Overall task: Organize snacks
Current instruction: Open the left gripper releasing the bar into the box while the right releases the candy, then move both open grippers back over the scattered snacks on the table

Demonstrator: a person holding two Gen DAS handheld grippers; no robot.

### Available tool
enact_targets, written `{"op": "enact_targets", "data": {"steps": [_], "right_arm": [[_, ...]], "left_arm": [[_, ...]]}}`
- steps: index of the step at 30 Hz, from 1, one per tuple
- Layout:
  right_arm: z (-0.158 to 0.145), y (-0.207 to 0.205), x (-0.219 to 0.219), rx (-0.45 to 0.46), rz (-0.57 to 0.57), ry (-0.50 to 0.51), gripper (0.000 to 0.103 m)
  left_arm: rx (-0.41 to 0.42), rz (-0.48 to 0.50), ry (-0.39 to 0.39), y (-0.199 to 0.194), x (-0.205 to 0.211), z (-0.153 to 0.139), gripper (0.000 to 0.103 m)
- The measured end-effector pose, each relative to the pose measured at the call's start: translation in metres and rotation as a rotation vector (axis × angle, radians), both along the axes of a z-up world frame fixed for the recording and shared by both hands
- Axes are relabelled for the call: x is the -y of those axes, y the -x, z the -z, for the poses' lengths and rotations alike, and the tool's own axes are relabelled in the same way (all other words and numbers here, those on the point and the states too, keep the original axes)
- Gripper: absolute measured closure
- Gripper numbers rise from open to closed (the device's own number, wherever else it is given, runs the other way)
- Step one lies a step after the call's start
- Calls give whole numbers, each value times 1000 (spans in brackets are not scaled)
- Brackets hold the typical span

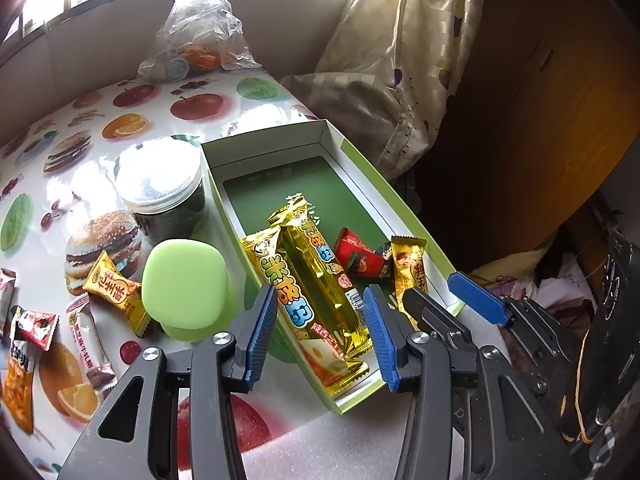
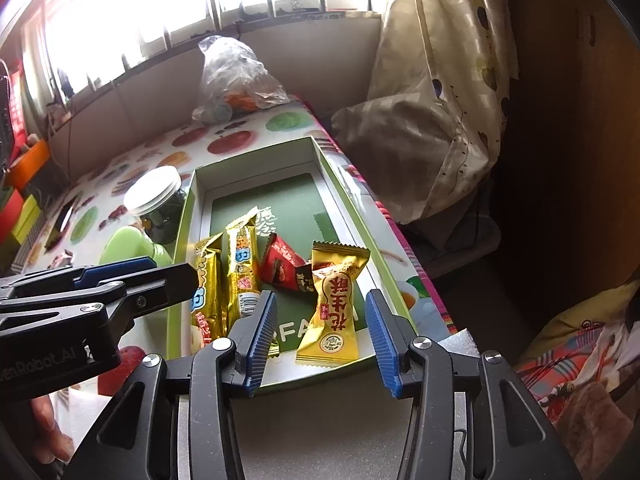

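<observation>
A green-rimmed box [image 1: 360, 152] [image 2: 192, 192] lies on the fruit-print table and holds two long gold snack bars [image 1: 320, 284] [image 2: 240, 264], a red packet [image 1: 354, 256] [image 2: 280, 264] and a gold peanut candy [image 1: 410, 268] [image 2: 334, 304]. My left gripper [image 1: 320, 332] is open and empty over the box's near end, above the gold bars. My right gripper [image 2: 320, 332] is open and empty over the peanut candy; it also shows in the left wrist view [image 1: 440, 296]. Several loose snacks [image 1: 116, 292] lie on the table left of the box.
A dark jar with a white lid [image 1: 160, 188] and a pale green lidded container [image 1: 184, 284] stand left of the box. A plastic bag [image 1: 200, 28] with oranges sits at the table's far end. A curtain [image 1: 400, 60] hangs to the right, beyond the table edge.
</observation>
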State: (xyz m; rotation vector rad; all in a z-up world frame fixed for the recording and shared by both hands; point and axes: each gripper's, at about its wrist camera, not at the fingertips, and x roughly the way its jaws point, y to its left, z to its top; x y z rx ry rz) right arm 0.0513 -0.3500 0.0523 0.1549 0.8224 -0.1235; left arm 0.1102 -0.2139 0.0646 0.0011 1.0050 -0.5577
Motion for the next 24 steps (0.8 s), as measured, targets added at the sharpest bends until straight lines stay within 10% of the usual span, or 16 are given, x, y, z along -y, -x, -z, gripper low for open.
{"op": "enact_targets", "data": {"steps": [24], "right_arm": [[-23,23,-50,58,-57,-8,54]], "left_arm": [[112,-91,20,38,-70,-25,57]]}}
